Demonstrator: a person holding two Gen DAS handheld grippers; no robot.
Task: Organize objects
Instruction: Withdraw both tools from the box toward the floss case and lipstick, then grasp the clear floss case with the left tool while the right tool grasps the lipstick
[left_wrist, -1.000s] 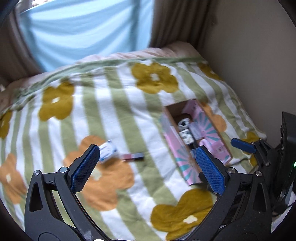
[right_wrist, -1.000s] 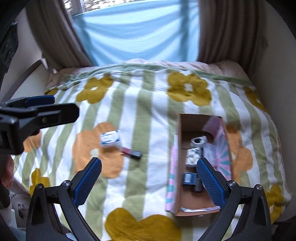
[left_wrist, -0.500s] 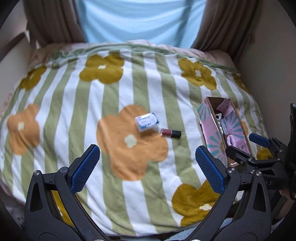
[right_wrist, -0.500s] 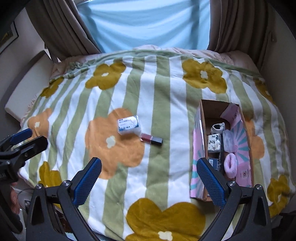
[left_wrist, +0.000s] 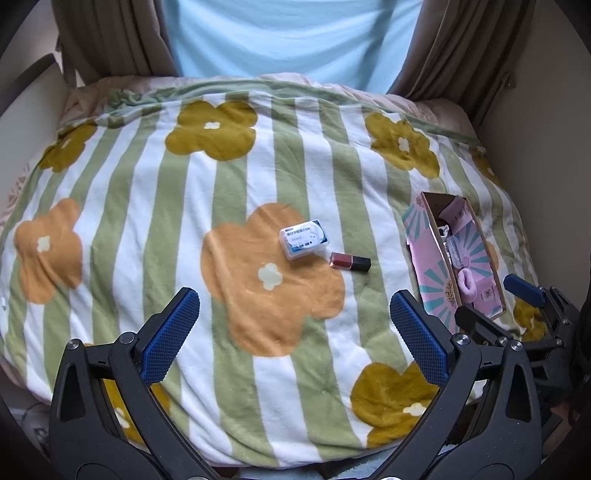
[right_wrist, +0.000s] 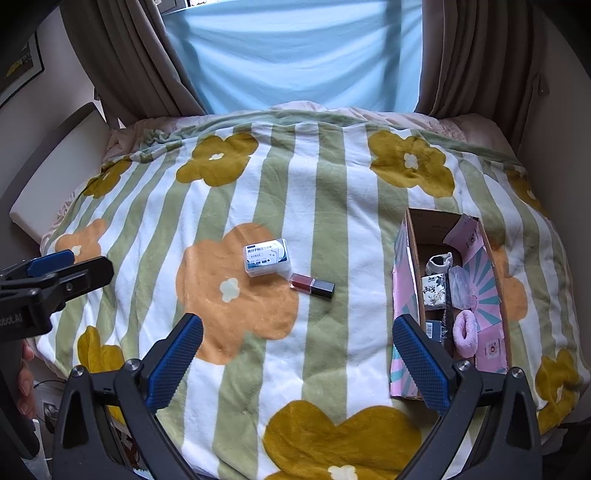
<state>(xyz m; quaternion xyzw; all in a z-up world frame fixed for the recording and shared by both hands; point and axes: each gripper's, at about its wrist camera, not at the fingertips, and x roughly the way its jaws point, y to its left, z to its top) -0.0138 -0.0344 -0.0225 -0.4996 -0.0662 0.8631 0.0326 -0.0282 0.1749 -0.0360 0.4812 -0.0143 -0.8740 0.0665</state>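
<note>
A small white and blue box (left_wrist: 304, 239) (right_wrist: 266, 257) lies on the flowered blanket near the middle of the bed. A dark red lipstick tube (left_wrist: 349, 261) (right_wrist: 312, 285) lies just right of it. A pink cardboard box (left_wrist: 432, 254) (right_wrist: 404, 288) stands open at the right and holds several small items, among them a pink fluffy ring (right_wrist: 465, 332). My left gripper (left_wrist: 293, 338) is open and empty, well short of the two loose items. My right gripper (right_wrist: 297, 360) is open and empty, also short of them.
The striped blanket (left_wrist: 155, 206) (right_wrist: 332, 192) covers the whole bed. Brown curtains (right_wrist: 125, 55) and a light blue sheet (right_wrist: 291, 51) hang behind it. A wall (left_wrist: 546, 129) runs along the right side, close to the pink box.
Both grippers have pulled back and risen, so much more of the bed shows. The left view has swung left, away from the pink box. The items have not moved.
</note>
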